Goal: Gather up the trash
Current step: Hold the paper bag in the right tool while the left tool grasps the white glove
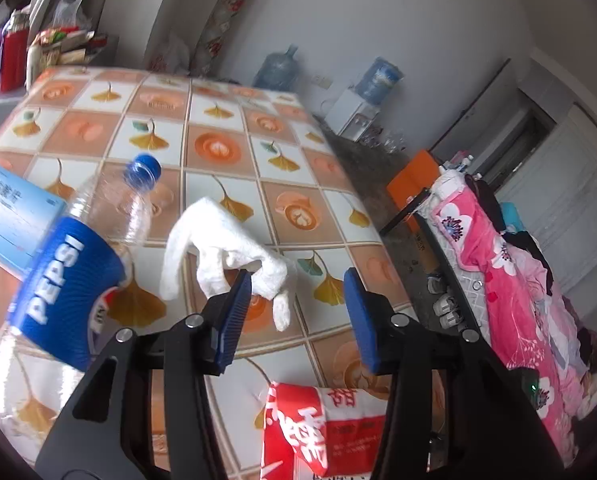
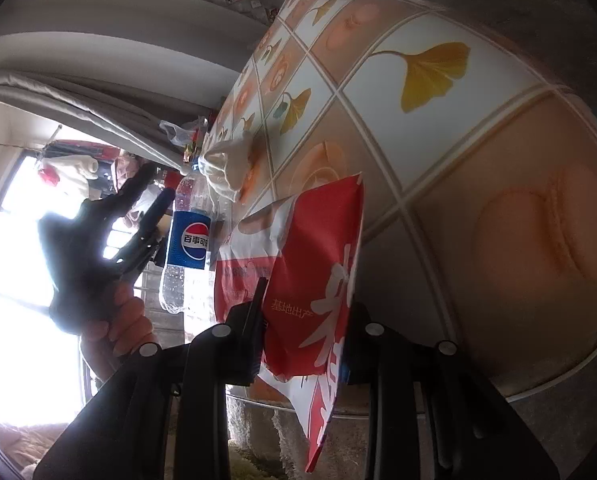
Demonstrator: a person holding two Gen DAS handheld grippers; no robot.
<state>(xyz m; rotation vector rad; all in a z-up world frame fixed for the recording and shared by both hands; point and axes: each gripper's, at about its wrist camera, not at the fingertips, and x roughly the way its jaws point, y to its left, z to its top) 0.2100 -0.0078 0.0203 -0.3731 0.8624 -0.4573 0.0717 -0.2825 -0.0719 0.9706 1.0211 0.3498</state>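
Clear Pepsi bottle (image 1: 78, 248) with blue cap on the tiled table (image 1: 218, 120), looks empty, white crumpled tissue (image 1: 226, 252) beside it, left claw (image 1: 298, 300) spread with nothing inside, right claw (image 2: 302, 344) pinching the red and white wrapper (image 2: 298, 264) at the table's edge.

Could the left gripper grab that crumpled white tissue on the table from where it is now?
Probably yes. The left gripper stands open just before the crumpled white tissue, with nothing between; the clear Pepsi bottle stands off to one side.
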